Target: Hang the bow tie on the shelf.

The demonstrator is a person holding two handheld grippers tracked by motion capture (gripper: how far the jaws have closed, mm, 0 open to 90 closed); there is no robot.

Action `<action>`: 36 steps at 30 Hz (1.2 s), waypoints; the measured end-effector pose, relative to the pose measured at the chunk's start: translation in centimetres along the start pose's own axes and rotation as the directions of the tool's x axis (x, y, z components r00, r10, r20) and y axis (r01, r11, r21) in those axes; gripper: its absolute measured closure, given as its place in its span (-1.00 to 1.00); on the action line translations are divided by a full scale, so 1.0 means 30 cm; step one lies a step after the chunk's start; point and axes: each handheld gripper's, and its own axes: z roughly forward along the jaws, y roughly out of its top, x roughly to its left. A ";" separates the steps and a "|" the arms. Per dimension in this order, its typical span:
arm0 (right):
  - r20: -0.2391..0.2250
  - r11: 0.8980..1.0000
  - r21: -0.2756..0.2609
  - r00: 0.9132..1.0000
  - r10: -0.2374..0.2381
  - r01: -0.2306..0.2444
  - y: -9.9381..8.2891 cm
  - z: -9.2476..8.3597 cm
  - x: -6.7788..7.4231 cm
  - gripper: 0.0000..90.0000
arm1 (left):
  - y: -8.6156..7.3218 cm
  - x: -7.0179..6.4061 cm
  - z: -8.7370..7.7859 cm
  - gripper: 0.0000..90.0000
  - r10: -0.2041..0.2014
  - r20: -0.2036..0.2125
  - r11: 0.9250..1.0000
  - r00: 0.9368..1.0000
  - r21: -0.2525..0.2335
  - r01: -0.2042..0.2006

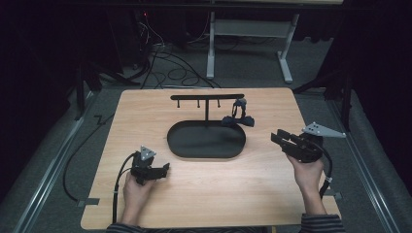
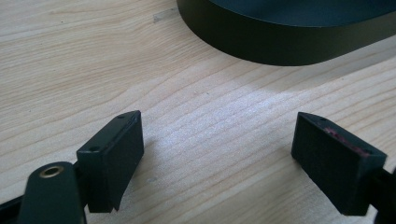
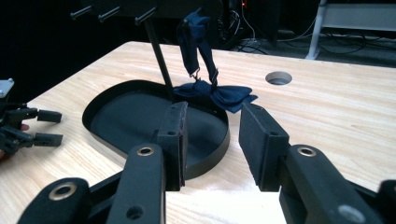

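Note:
A black oval tray (image 1: 171, 141) lies mid-table, and a T-shaped stand (image 1: 207, 97) with small pegs rises from its far side. A dark blue bow tie (image 1: 238, 120) hangs by its strap from the bar's right end, its bow resting on the tray's far right rim. My left gripper (image 1: 166, 169) rests low on the table just left of the tray, open and empty. My right gripper (image 1: 276, 137) hovers right of the tray, open with nothing between its pads. In the right gripper view the bow tie (image 3: 215, 95) sits straight beyond the gripper (image 3: 212, 113). The left gripper (image 2: 217, 135) frames bare wood below the tray wall (image 2: 280, 46).
A round cable hole (image 3: 279, 77) is cut in the wooden table (image 1: 204, 194) behind the bow tie. Past the far edge, cables (image 1: 165, 63) lie on the floor near a grey desk frame (image 1: 248, 29). The other gripper (image 3: 42, 126) sits left of the tray.

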 end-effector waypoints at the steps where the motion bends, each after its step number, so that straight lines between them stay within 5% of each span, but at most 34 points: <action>1: -0.002 1.000 -0.001 1.000 0.001 -0.001 -0.005 -0.002 0.000 0.42 | 0.000 0.000 0.000 -0.62 0.000 0.000 1.000 1.000 0.000 0.000; 20: -0.013 0.999 -0.003 0.999 0.050 -0.050 -0.099 -0.046 0.000 0.43 | 0.000 0.000 0.000 -0.62 -0.003 0.001 1.000 1.000 -0.002 0.003; 36: -0.043 0.996 0.014 0.995 0.085 -0.084 -0.175 -0.015 0.002 0.42 | 0.000 0.000 0.000 -0.62 0.000 0.000 1.000 1.000 -0.002 0.000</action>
